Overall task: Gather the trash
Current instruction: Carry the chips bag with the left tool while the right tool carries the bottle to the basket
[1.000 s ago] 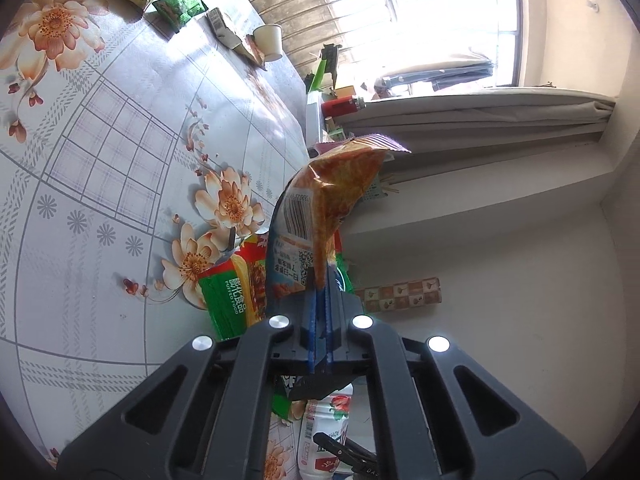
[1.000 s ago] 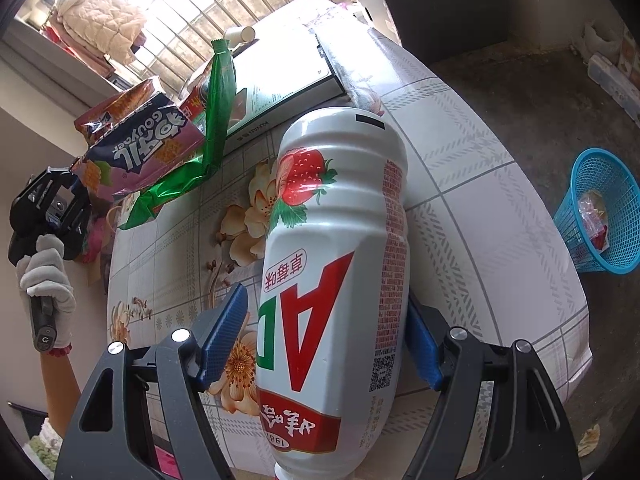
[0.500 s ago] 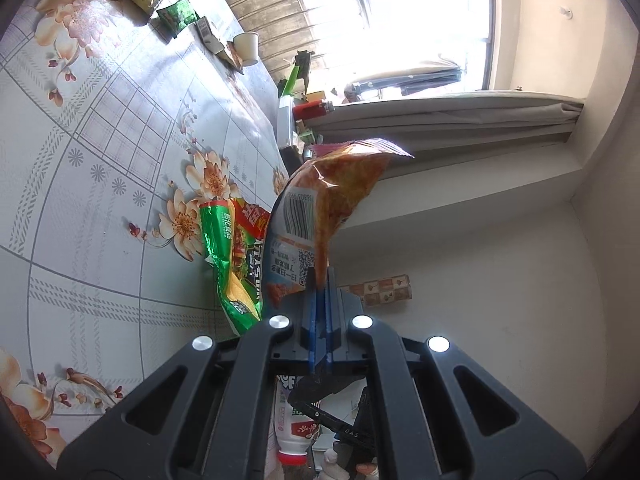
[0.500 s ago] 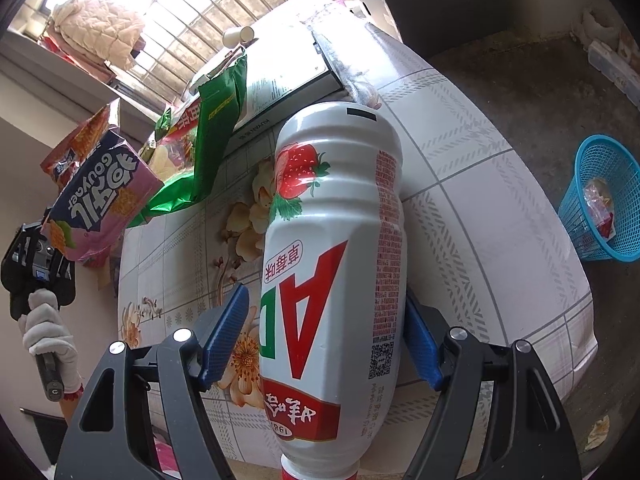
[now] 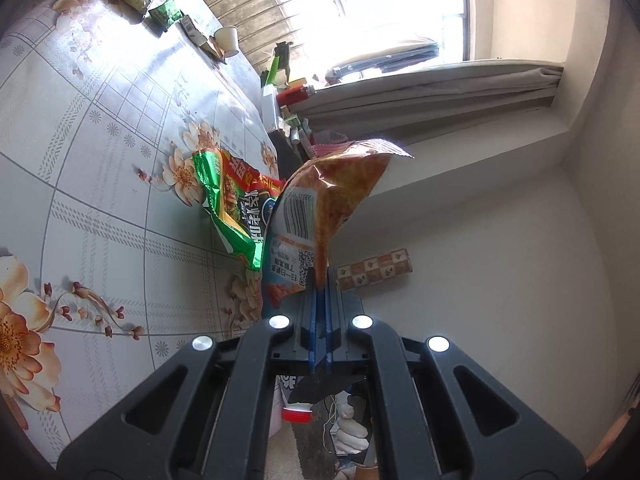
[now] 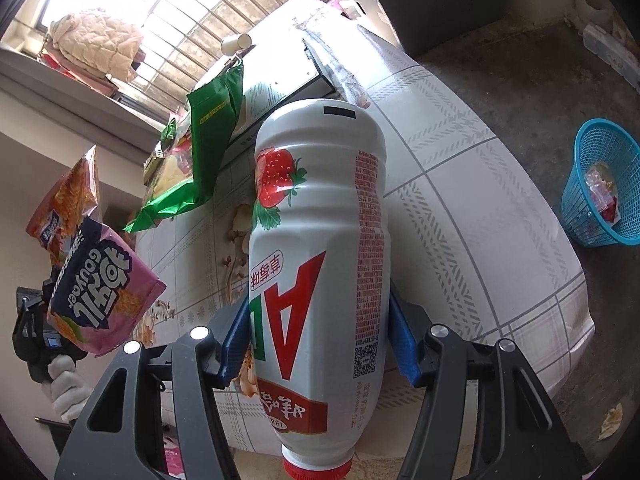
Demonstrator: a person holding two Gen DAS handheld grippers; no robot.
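Observation:
My left gripper (image 5: 320,280) is shut on the bottom seam of an orange and pink snack bag (image 5: 332,200), held in the air beside the table edge. The right wrist view shows this bag (image 6: 100,292) at the left, with a gloved hand (image 6: 64,384) under the left gripper (image 6: 36,340). A white strawberry drink bottle (image 6: 320,240) with a red cap lies on the floral table (image 6: 460,200), cap toward me. My right gripper (image 6: 320,340) straddles it; its jaws are closing and the blue pads (image 6: 402,344) touch both sides of the bottle.
A green snack bag (image 6: 212,136) lies on the table behind the bottle, against a book (image 6: 280,72). A paper cup (image 6: 236,44) and more wrappers (image 5: 164,18) sit at the far end. A blue basket (image 6: 600,184) with some trash stands on the floor at the right.
My left gripper has carried the snack bag away from the green bag, down and left in the right wrist view. The right jaws have narrowed until the pads meet the bottle.

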